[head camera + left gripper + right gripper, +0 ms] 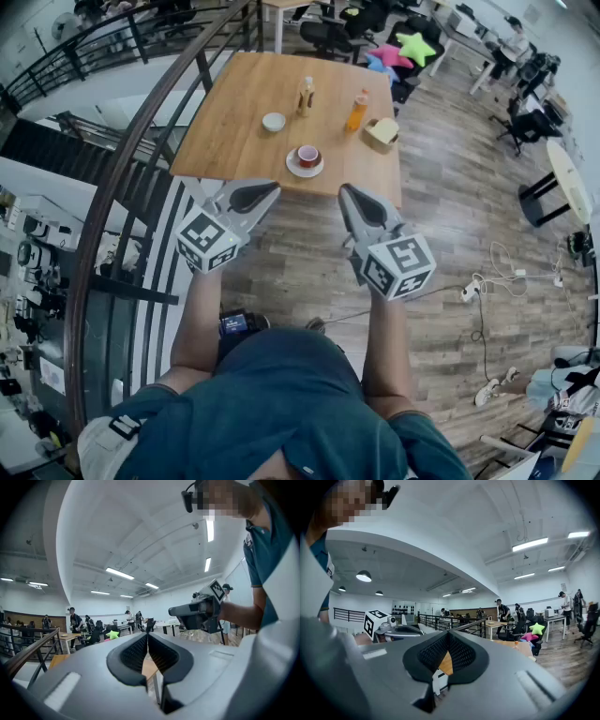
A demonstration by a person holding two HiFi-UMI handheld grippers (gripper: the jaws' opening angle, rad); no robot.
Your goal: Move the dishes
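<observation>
- L gripper [268, 191] & R gripper [346, 192]: jaws pressed together on both, nothing btwn them, held side by side just short of wooden table [234, 112].
- Red cup [307, 155] on white saucer [298, 171] nr table's front edge.
- Small white bowl [273, 122] behind it, to the left, apart.

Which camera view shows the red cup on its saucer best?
The head view. It looks down on the wooden table and shows the red cup standing on its white saucer, whole and unblocked. Both gripper views look low across the room; each shows only a strip of table, and the cup cannot be found there.
</observation>
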